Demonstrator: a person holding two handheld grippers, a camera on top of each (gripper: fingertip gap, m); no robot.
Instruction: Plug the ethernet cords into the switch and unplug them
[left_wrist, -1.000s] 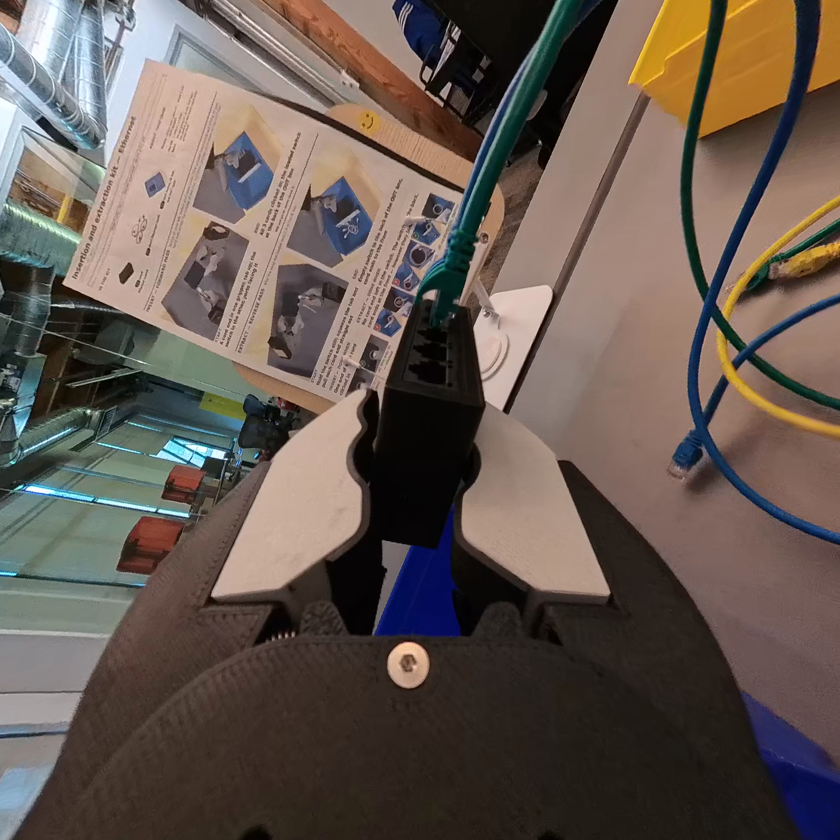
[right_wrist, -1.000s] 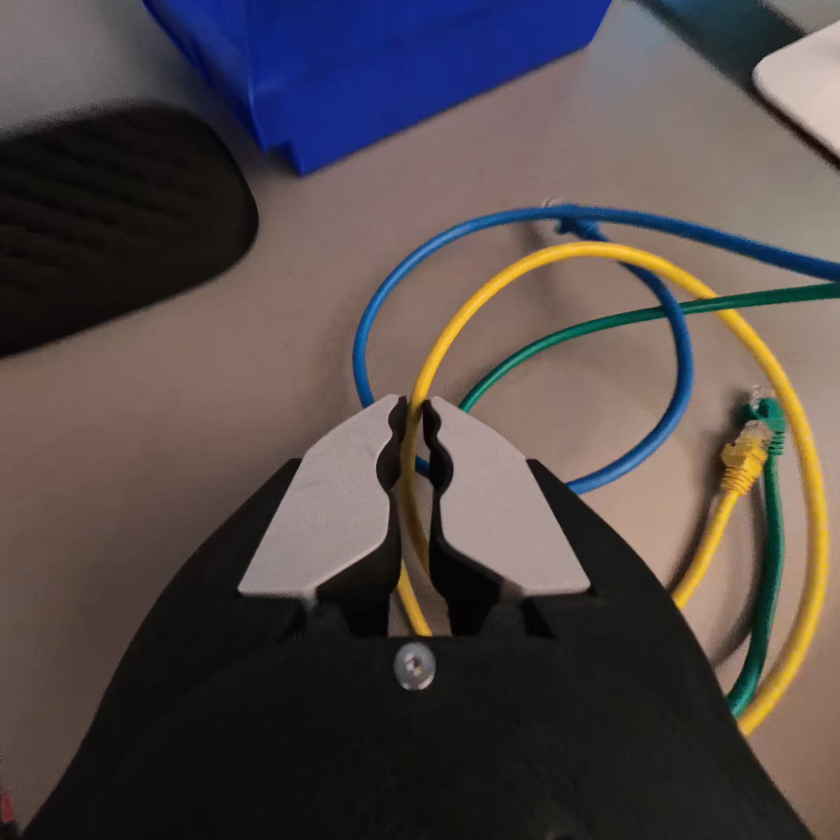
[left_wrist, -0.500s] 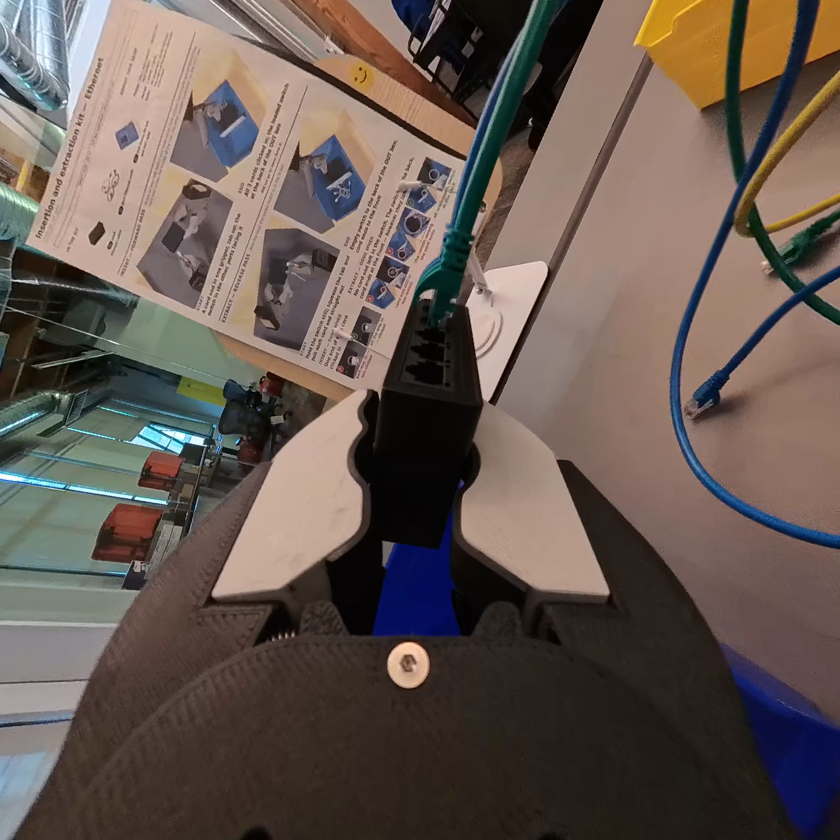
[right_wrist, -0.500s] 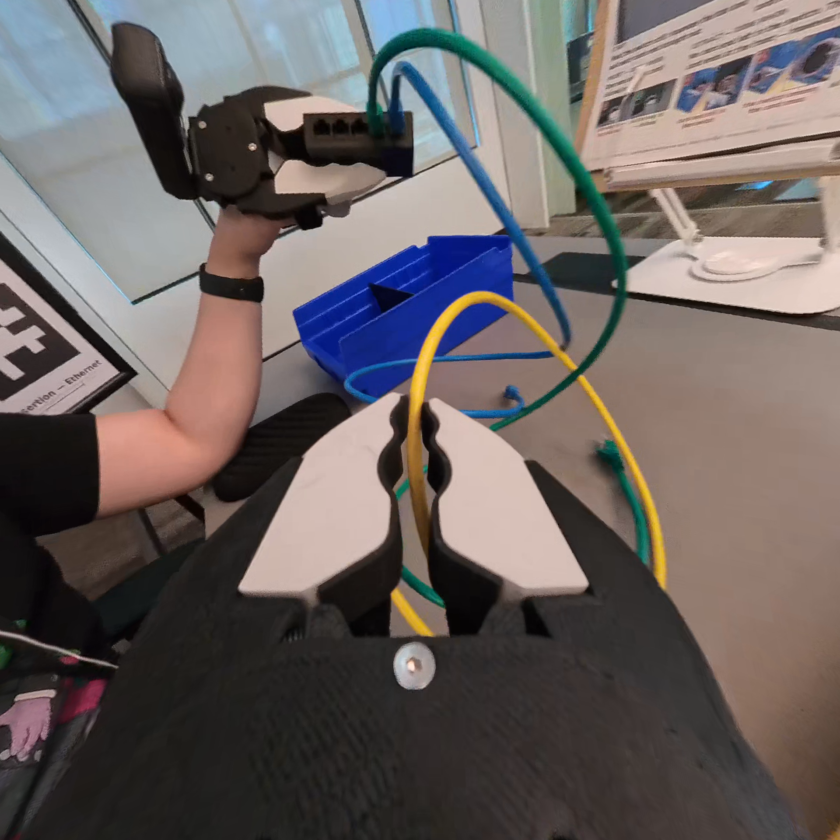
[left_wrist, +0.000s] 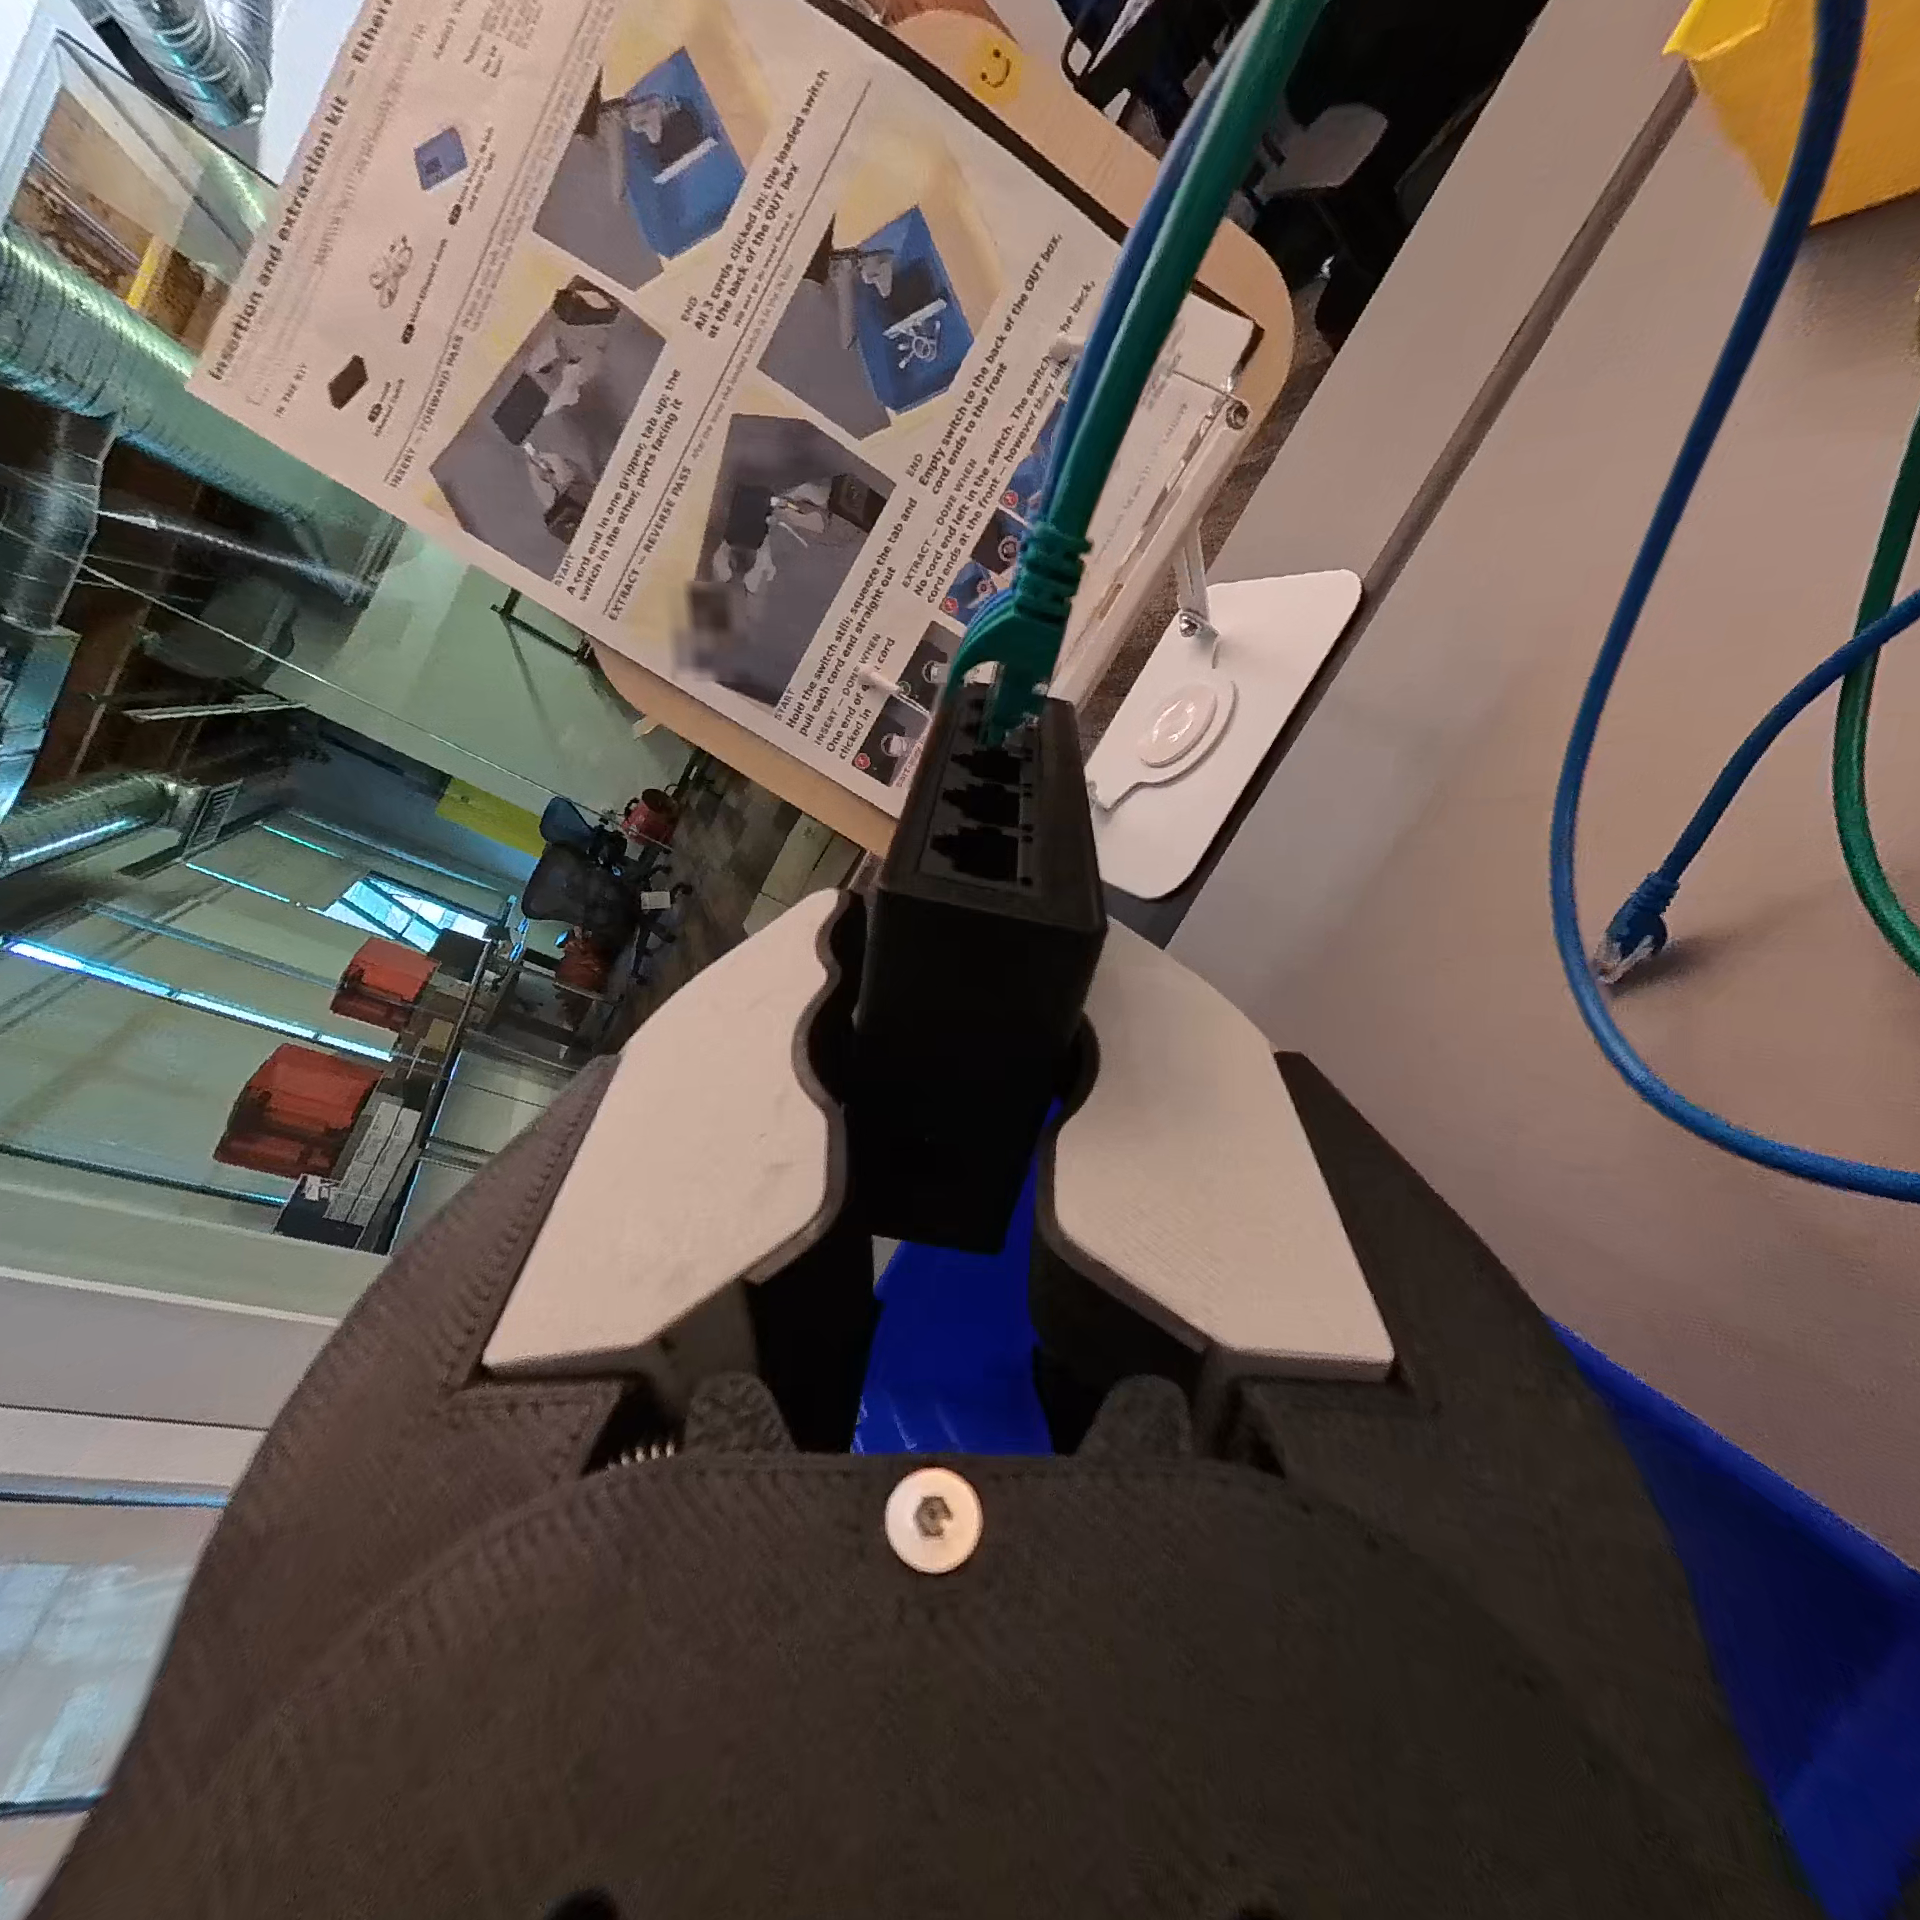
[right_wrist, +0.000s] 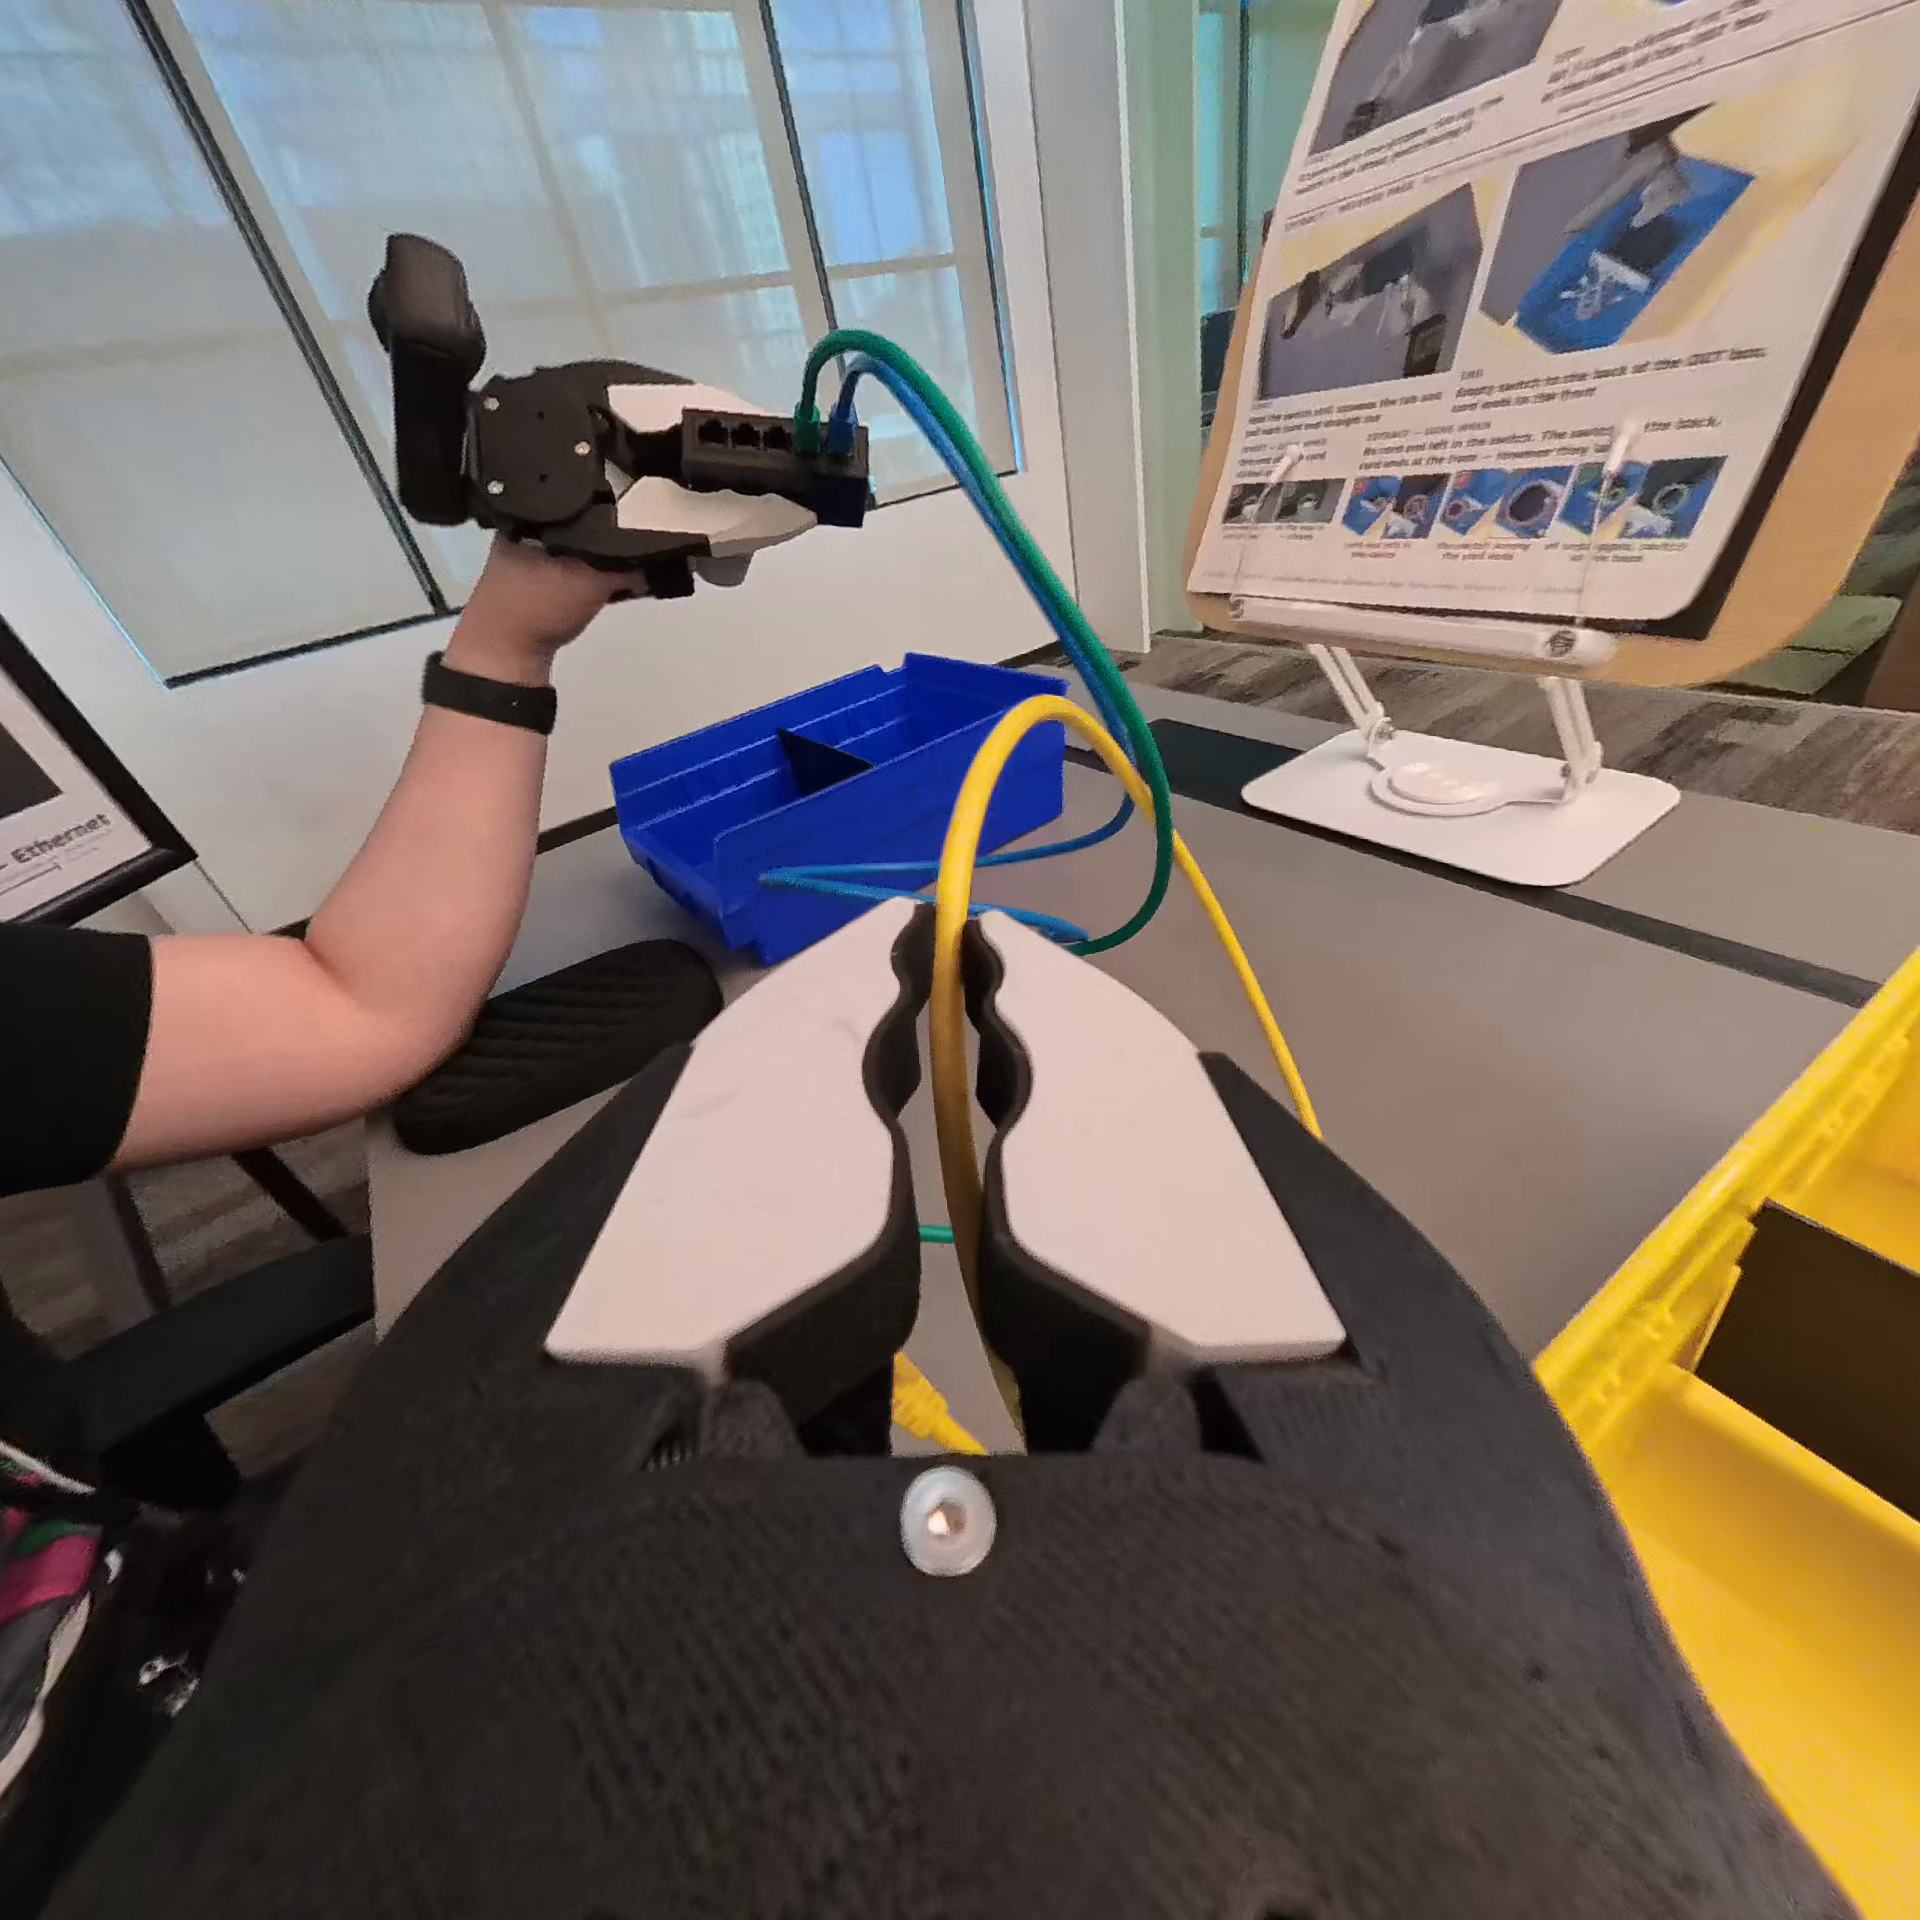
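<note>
My left gripper (left_wrist: 977, 935) is shut on the black switch (left_wrist: 977, 1039) and holds it up in the air, ports facing sideways. A green cord (left_wrist: 1049, 582) and a blue cord (left_wrist: 1153, 208) are plugged into its far ports; the near ports are empty. The right wrist view shows the left gripper (right_wrist: 774, 462) with the switch (right_wrist: 748, 442) at upper left. My right gripper (right_wrist: 945, 935) is shut on the yellow cord (right_wrist: 997, 748), which loops up above the table; its yellow plug (right_wrist: 925, 1403) hangs below the fingers. A loose blue plug (left_wrist: 1631, 935) lies on the table.
A blue bin (right_wrist: 831, 769) stands on the grey table (right_wrist: 1455, 1039) below the switch. A yellow bin (right_wrist: 1766, 1351) is close at right. An instruction board on a white stand (right_wrist: 1455, 810) is at the back. A person's arm (right_wrist: 364, 935) and a black armrest (right_wrist: 561, 1029) are at left. Across from one pair of fingers to the other is roughly 35 centimeters.
My right gripper has risen from the table with the yellow cord and turned up to face the switch. The left gripper has kept hold of the switch, shifting only slightly.
</note>
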